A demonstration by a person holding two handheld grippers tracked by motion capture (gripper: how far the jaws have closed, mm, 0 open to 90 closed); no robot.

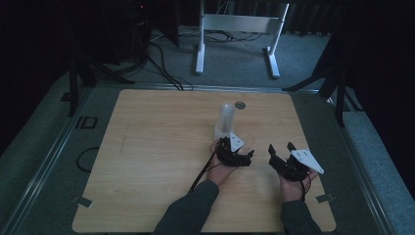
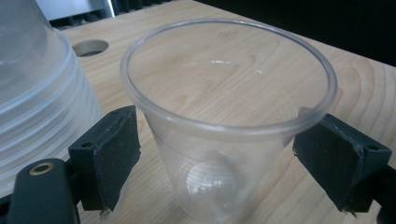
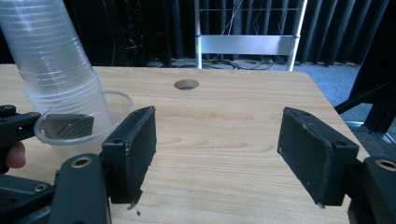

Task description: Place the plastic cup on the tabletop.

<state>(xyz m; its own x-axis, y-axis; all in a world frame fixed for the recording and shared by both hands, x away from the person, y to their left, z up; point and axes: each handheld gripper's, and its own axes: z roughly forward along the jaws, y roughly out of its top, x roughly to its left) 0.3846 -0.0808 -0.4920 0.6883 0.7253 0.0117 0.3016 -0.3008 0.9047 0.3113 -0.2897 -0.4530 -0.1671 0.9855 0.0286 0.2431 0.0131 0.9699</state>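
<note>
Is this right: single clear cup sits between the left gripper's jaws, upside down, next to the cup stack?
Not quite. The single cup stands upright, open rim up, as the left gripper view shows. It does sit between the left gripper jaws, beside the cup stack.

Light wood tabletop (image 1: 156, 161), rounded corners, grain visible. Round hole (image 1: 239, 105) through it near the 12 o'clock edge, centre-right. Grey carpeted floor (image 1: 235, 61) around and beyond. White metal frame (image 1: 238, 29) standing on the floor at 12 o'clock, two feet, crossbar between the uprights. Black cables (image 1: 164, 66) trail across the floor at 11 o'clock. Dark stand legs (image 1: 337, 83) at 2 o'clock and at 10 o'clock. Background dark, curtained.
</note>
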